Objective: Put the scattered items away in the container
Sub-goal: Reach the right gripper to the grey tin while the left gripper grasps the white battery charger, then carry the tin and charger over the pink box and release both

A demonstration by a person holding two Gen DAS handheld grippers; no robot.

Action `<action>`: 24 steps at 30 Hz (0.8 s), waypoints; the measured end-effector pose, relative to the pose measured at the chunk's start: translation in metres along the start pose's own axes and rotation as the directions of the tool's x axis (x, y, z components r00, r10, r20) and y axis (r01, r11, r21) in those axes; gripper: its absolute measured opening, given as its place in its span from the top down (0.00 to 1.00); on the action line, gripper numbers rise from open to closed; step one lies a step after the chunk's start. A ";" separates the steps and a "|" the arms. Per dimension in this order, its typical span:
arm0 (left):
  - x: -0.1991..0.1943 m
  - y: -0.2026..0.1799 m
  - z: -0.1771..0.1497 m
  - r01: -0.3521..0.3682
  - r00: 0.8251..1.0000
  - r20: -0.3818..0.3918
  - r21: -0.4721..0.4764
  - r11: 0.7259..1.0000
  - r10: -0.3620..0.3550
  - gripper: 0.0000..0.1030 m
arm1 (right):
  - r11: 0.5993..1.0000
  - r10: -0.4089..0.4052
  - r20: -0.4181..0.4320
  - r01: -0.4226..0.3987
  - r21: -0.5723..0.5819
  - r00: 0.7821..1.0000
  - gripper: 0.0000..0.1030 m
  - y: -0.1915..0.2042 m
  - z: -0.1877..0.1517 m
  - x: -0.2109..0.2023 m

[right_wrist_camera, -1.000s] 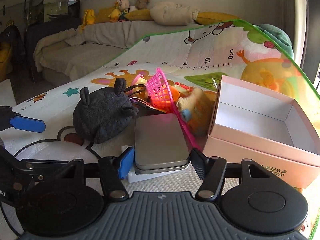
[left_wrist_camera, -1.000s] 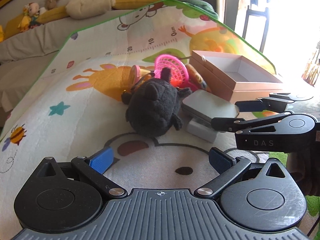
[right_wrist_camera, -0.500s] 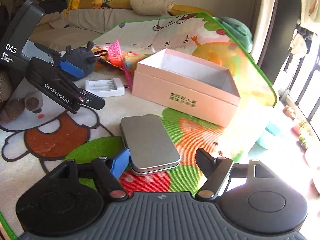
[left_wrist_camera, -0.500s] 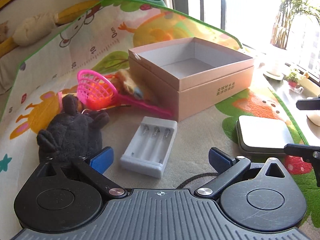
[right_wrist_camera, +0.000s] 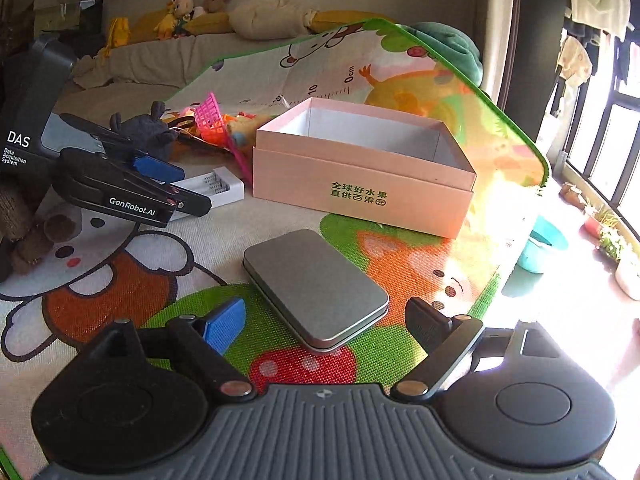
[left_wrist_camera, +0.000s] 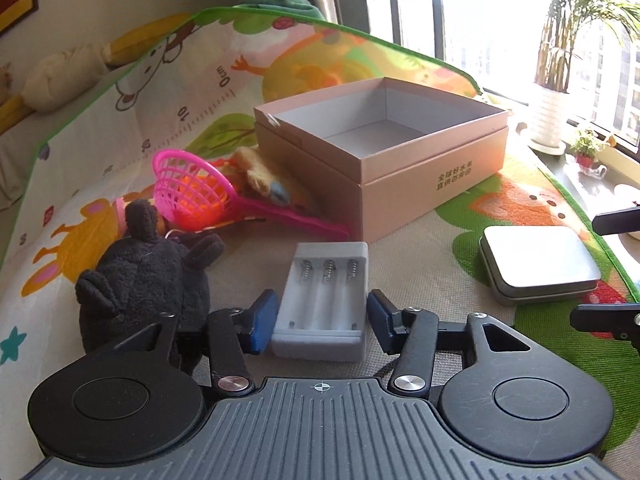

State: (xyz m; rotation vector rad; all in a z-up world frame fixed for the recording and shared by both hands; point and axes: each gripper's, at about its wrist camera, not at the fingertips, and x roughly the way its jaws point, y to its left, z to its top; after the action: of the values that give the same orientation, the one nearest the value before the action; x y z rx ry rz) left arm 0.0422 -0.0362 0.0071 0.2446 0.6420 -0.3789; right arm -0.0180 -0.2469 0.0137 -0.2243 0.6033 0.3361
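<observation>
An open pink cardboard box (left_wrist_camera: 432,184) (right_wrist_camera: 360,188) stands on the play mat, empty. My left gripper (left_wrist_camera: 322,320) is open with its blue pads on either side of a white battery holder (left_wrist_camera: 324,300), not clamping it. The holder and left gripper also show in the right wrist view (right_wrist_camera: 216,190) (right_wrist_camera: 160,188). My right gripper (right_wrist_camera: 324,326) is open around the near end of a flat grey metal tin (right_wrist_camera: 316,288) (left_wrist_camera: 538,266) lying on the mat. A dark plush toy (left_wrist_camera: 144,276), a pink toy net (left_wrist_camera: 188,190) and a yellow plush (left_wrist_camera: 260,180) lie left of the box.
The colourful play mat (left_wrist_camera: 400,264) covers the surface; its green edge (right_wrist_camera: 516,128) runs on the right. A sofa with stuffed toys (right_wrist_camera: 180,20) is behind. A window with potted plants (left_wrist_camera: 556,80) is to the right.
The right gripper carried the tin away from the pile, set it on the mat and opened wider. The left gripper moved forward, so its pads now flank the battery holder.
</observation>
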 end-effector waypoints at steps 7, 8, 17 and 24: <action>-0.042 -0.018 -0.024 0.119 0.992 -0.039 0.048 0.992 -0.117 0.43 | 0.998 -0.007 -0.019 0.006 -0.070 1.000 0.13 -0.005 -0.008 -0.002; -0.044 -0.019 -0.027 0.100 0.994 -0.043 0.061 0.993 -0.097 0.34 | 0.996 -0.018 -0.017 0.017 -0.086 1.000 0.08 -0.008 -0.007 -0.001; -0.034 0.015 -0.023 -0.166 0.985 -0.050 -0.024 0.986 0.164 0.09 | 0.986 -0.162 0.045 0.160 0.044 0.986 0.00 -0.035 0.006 -0.001; -0.052 0.008 -0.018 0.017 1.000 0.001 -0.089 0.996 -0.017 0.04 | 0.967 -0.036 0.003 0.034 0.254 0.999 0.00 -0.022 0.027 0.027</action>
State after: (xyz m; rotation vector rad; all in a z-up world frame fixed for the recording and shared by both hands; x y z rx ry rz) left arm -0.0024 -0.0090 0.0268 0.1540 0.6599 -0.3653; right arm 0.0246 -0.2528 0.0218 0.0124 0.6281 0.2227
